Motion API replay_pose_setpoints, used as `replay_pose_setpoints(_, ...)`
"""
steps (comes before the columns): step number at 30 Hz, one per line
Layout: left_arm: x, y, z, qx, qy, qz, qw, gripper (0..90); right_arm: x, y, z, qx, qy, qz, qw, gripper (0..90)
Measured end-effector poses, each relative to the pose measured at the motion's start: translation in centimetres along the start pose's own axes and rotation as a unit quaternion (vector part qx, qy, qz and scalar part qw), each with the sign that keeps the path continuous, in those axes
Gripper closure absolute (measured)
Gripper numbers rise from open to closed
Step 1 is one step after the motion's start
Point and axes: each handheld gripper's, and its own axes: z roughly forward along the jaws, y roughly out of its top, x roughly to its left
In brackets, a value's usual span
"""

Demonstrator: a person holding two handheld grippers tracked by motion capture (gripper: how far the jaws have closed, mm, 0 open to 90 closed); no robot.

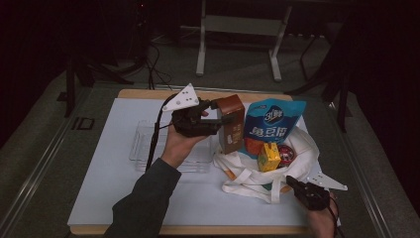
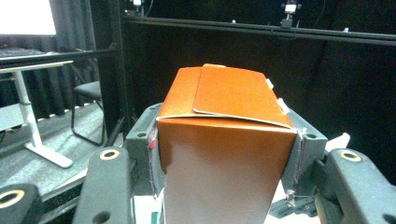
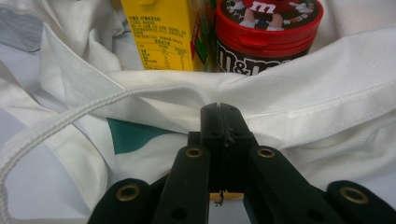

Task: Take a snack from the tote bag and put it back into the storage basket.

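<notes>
Brown carton (image 1: 232, 123) clamped upright in left gripper (image 1: 218, 119), right gripper (image 3: 219, 112) clenched against white bag (image 3: 327, 70)

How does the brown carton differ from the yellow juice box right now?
The brown carton is held above the table by the left tool; the yellow juice box sits inside the white tote bag. The brown carton looks taller and plain, the yellow juice box shorter, with printed text. Both are upright boxes.

A dark recording lab: black curtains (image 2: 327, 93), a ceiling rail with mounted cameras (image 2: 289, 8), and a desk frame (image 1: 240, 29).
</notes>
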Motion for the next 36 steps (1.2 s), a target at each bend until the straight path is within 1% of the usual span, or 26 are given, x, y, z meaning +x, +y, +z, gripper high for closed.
replay_pose_setpoints(8,0.7,0.0,-1.2,0.006,0.013,0.001,0.9999,42.9,0.0,-0.3,1.0,0.008,0.001,0.006,0.9999,89.7)
replay_pose_setpoints(11,1.0,0.0,-1.7,0.008,0.018,0.003,0.9998,43.0,0.0,-0.4,1.2,0.009,0.001,0.007,0.9999,88.0)
replay_pose_setpoints(15,1.4,0.0,-2.3,0.010,0.018,0.002,0.9998,42.9,0.1,-0.5,1.4,0.014,0.002,0.006,0.9999,87.3)
replay_pose_setpoints(19,1.7,0.0,-2.9,0.014,0.020,0.005,0.9997,42.9,0.1,-0.6,1.5,0.014,0.003,0.006,0.9999,87.1)
replay_pose_setpoints(22,2.0,-0.1,-3.4,0.019,0.024,0.007,0.9995,42.9,0.0,-0.7,1.6,0.014,0.005,0.008,0.9999,86.4)
replay_pose_setpoints(29,2.7,-0.3,-4.2,0.036,0.026,0.016,0.9989,42.9,-0.1,-0.9,1.6,0.012,0.005,0.010,0.9999,84.7)
replay_pose_setpoints(36,3.2,-0.6,-5.0,0.047,0.030,0.019,0.9983,42.9,-0.1,-0.9,1.6,0.011,0.006,0.014,0.9998,83.4)
